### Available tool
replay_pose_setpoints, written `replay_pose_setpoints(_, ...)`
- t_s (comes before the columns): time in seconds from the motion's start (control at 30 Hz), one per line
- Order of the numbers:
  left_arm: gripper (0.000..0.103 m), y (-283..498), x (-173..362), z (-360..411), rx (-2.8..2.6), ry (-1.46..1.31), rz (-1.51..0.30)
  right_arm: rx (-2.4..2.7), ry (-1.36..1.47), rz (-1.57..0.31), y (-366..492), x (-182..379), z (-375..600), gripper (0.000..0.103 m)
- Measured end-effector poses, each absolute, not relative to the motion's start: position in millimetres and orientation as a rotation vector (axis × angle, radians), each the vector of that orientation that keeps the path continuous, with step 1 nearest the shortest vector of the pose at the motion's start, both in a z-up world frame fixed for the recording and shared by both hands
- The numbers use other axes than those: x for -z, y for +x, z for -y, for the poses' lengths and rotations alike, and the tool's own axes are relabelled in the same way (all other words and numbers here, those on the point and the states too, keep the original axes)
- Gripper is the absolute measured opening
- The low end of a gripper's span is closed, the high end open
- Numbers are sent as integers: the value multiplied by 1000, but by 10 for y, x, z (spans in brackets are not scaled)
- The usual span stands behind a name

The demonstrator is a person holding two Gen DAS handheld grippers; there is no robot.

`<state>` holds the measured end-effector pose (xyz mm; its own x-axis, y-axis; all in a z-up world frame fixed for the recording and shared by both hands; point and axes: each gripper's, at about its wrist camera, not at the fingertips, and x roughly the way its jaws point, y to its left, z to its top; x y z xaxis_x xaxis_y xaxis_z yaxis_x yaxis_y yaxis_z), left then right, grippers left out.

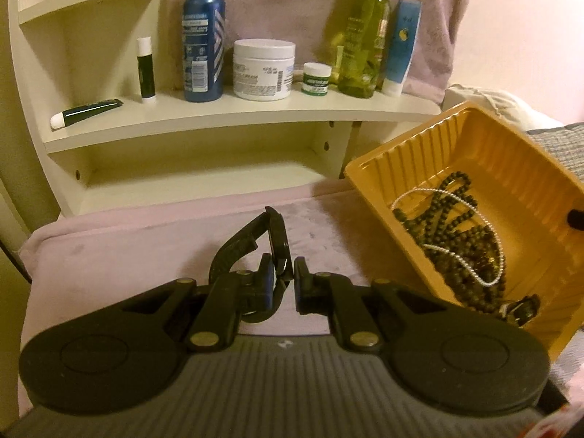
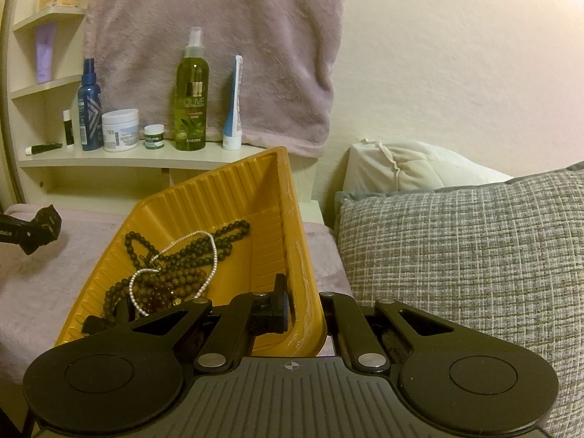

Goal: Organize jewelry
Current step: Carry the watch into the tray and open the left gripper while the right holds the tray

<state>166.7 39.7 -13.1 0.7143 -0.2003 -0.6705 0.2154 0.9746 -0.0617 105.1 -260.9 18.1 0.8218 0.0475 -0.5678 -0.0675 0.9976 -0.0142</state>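
My left gripper point(image 1: 284, 278) is shut on a black wristwatch point(image 1: 278, 241), whose round case stands up between the pads while the strap point(image 1: 237, 246) curls off to the left, above the pink blanket point(image 1: 127, 255). To its right a yellow ribbed tray point(image 1: 456, 146) is tilted; dark bead strands point(image 1: 460, 241) and a thin pearl string point(image 1: 456, 197) lie in it. My right gripper point(image 2: 304, 306) is shut on the tray's point(image 2: 219, 197) right wall and holds it tilted. The beads point(image 2: 182, 255) and pearl string point(image 2: 210, 252) rest on its floor. The left gripper's tip point(image 2: 40, 231) shows at the left edge.
A cream shelf point(image 1: 237, 109) behind holds a blue spray bottle point(image 1: 202, 47), a white jar point(image 1: 263, 69), a small green jar point(image 1: 317, 78), a green olive bottle point(image 2: 191, 98) and tubes. A grey woven pillow point(image 2: 456, 255) lies to the right, and a pink towel point(image 2: 219, 54) hangs behind.
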Motion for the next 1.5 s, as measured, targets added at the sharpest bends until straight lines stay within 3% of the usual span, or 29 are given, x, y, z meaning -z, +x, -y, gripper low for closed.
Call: replay_pose_setpoints(1.5, 10, 1499, -198, 777, 628, 87, -731, -66, -33, -600, 1041, -224, 2579, 5)
